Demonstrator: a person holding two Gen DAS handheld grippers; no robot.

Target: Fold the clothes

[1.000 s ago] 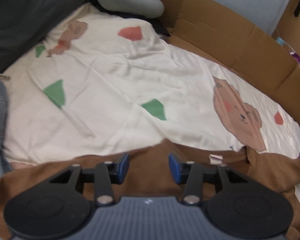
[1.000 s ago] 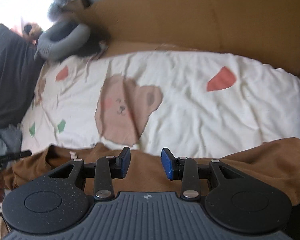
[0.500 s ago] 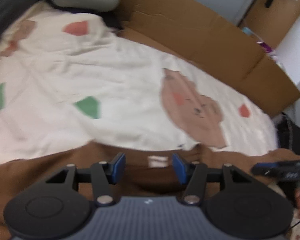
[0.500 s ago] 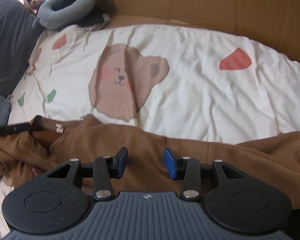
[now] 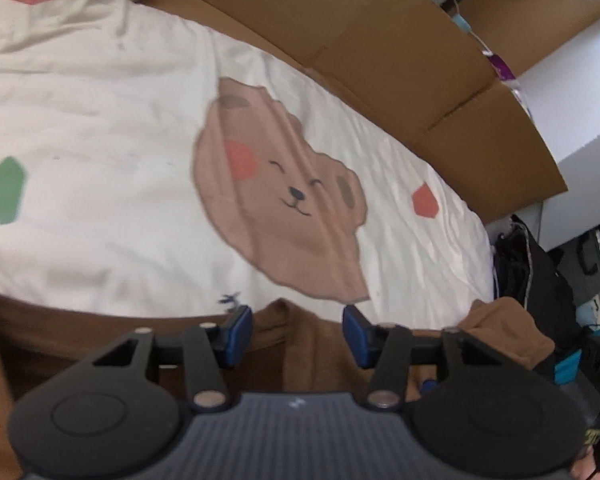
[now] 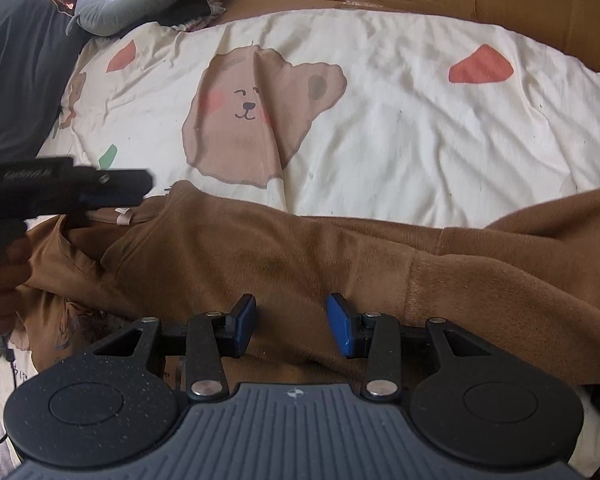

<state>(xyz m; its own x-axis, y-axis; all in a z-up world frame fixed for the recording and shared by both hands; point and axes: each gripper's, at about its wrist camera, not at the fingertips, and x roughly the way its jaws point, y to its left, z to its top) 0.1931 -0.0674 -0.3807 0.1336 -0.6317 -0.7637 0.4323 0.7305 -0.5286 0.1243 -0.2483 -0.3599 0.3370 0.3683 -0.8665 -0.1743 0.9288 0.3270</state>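
Brown garment [image 6: 300, 256] flat on bedsheet [image 6: 420, 128], both tongs [image 5: 298, 334] [image 6: 291, 330] apart, empty.

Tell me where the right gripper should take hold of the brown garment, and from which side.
Probably the sleeve that trails off to the right of the brown garment: it lies as a long flat fold on the bear-print sheet. Bring the right gripper, open now, down from above across its width.

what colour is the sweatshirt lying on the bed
Plain brown sweatshirt, shown best in the right wrist view.
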